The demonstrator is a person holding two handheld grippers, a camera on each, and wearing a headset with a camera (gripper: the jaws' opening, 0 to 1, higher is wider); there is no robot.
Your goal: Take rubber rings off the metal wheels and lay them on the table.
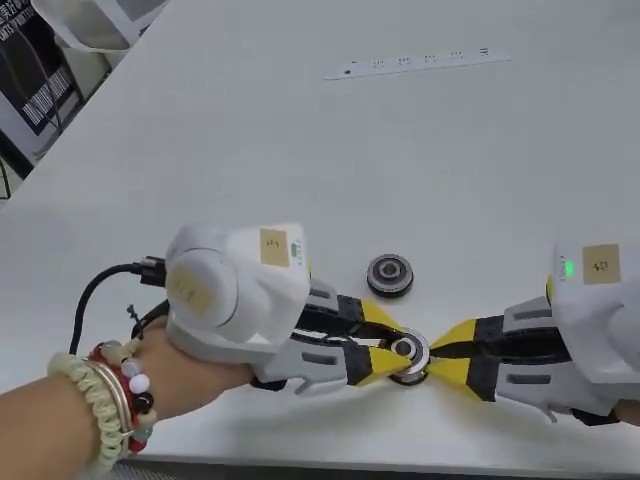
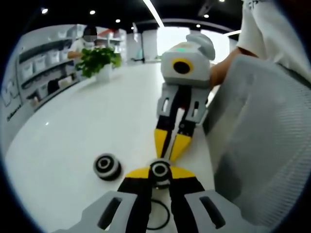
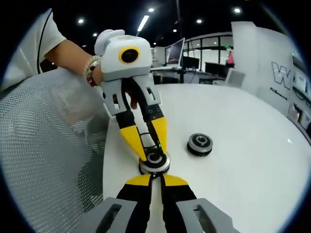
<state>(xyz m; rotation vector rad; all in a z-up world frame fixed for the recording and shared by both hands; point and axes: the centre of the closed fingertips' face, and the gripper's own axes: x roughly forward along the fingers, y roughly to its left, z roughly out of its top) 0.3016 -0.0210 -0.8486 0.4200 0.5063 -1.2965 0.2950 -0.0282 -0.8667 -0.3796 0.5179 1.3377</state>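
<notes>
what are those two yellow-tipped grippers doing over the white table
A person works two handheld grippers on a small metal wheel at the near edge of the white table. The left gripper clamps it while the right gripper pinches its rim. A second black-ringed wheel waits nearby; one thin black rubber ring already lies loose.

Wide tabletop (image 1: 300, 150) beyond — spare wheel (image 1: 390, 275) near, power strip (image 1: 415, 65) far

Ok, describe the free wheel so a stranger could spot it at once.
On the white table, find where the left gripper and right gripper meet. Just beyond lies the wheel, alone and untouched, while its twin sits pinched between jaws.
</notes>
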